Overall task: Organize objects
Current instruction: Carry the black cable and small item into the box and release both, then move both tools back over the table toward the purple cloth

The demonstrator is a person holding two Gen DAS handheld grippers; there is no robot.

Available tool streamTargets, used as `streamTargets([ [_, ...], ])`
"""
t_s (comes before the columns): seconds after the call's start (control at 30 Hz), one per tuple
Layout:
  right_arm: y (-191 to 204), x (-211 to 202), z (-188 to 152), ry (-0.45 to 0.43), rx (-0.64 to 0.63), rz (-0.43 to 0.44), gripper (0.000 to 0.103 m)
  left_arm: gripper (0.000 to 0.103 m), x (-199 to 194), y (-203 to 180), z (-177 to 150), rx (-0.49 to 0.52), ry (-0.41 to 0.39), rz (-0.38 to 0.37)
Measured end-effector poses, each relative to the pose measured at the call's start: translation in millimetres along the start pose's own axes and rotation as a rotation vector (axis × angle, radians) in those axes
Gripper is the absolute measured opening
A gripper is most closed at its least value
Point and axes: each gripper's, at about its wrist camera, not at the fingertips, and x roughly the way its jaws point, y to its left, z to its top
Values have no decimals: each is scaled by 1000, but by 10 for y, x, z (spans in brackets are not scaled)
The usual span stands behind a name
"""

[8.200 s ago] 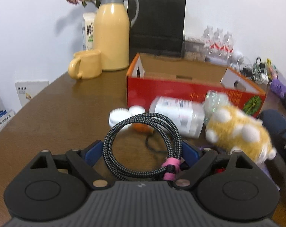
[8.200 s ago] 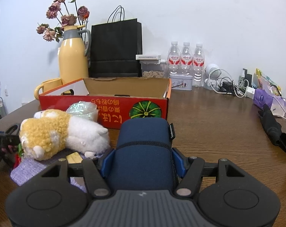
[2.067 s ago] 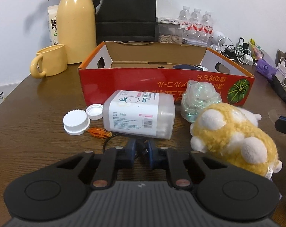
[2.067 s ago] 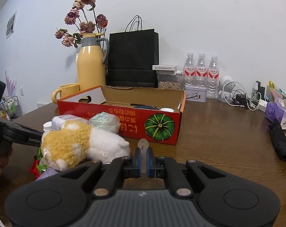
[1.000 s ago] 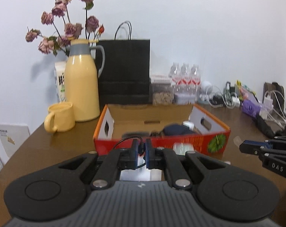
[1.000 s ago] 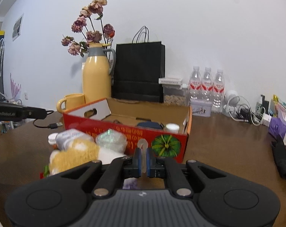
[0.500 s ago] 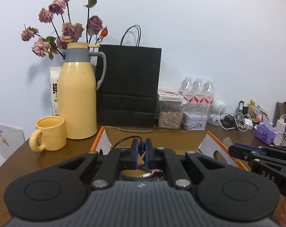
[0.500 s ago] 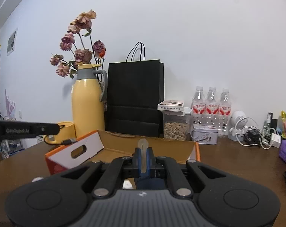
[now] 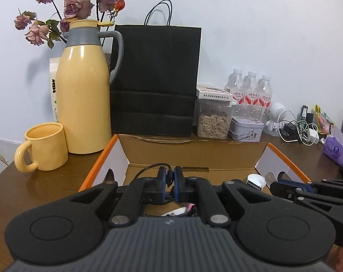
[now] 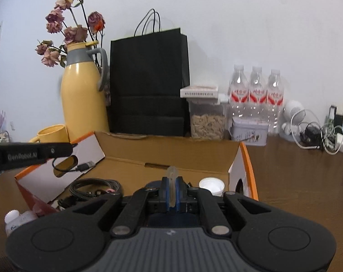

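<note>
The open cardboard box (image 9: 194, 151) with orange edges lies just below both grippers. My left gripper (image 9: 170, 176) is shut on a thin black USB cable (image 9: 148, 168). In the right wrist view that left gripper (image 10: 67, 150) hangs over the box's left flap, and the cable's plug (image 10: 85, 165) dangles from it. My right gripper (image 10: 172, 182) is shut on a small translucent piece (image 10: 172, 172) over the box (image 10: 171, 154). Inside lie a coiled braided cable (image 10: 95, 187), a white cap (image 10: 211, 186) and a dark blue pouch (image 10: 156, 184), mostly hidden.
Behind the box stand a yellow jug (image 9: 84, 95) with dried flowers, a yellow mug (image 9: 45, 149), a black paper bag (image 9: 155, 79), a seed jar (image 9: 214, 120), a tin (image 9: 246, 128) and water bottles (image 9: 250, 90). Tangled chargers (image 9: 298, 131) lie at the right. A white bottle (image 10: 15, 218) lies outside the box.
Both grippers have moved forward over the box. The box front, the plush toy and the bottle have dropped out of the left view. The box interior now lies under the fingers.
</note>
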Motion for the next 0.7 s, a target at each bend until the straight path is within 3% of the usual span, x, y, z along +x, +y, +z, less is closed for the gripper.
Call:
streamTargets([
  [0.03, 0, 0, -7, 4, 0, -2, 9, 10, -6, 5, -6, -2, -5, -1],
  [0.1, -8, -1, -25, 12, 8, -10, 11, 30, -32, 7, -12, -4, -16, 4],
  [0.13, -11, -11, -29, 11, 11, -10, 23, 61, -49, 10, -16, -7, -25, 11],
  [0.17, -13, -26, -33, 4, 14, -9, 47, 95, -62, 9, -13, -10, -38, 22],
  [0.2, -11, -43, -38, -6, 14, -11, 63, 103, -84, 9, -21, -12, -62, 36],
  [0.23, -7, -59, -38, -14, 11, -16, 92, 103, -114, 12, -34, -12, -93, 50],
  [0.27, -3, -75, -35, -23, 7, -23, 103, 103, -117, 14, -25, -13, -96, 54],
  [0.7, 0, -112, -52, -36, 9, -61, 103, 103, -99, 70, -40, -43, -64, 76],
])
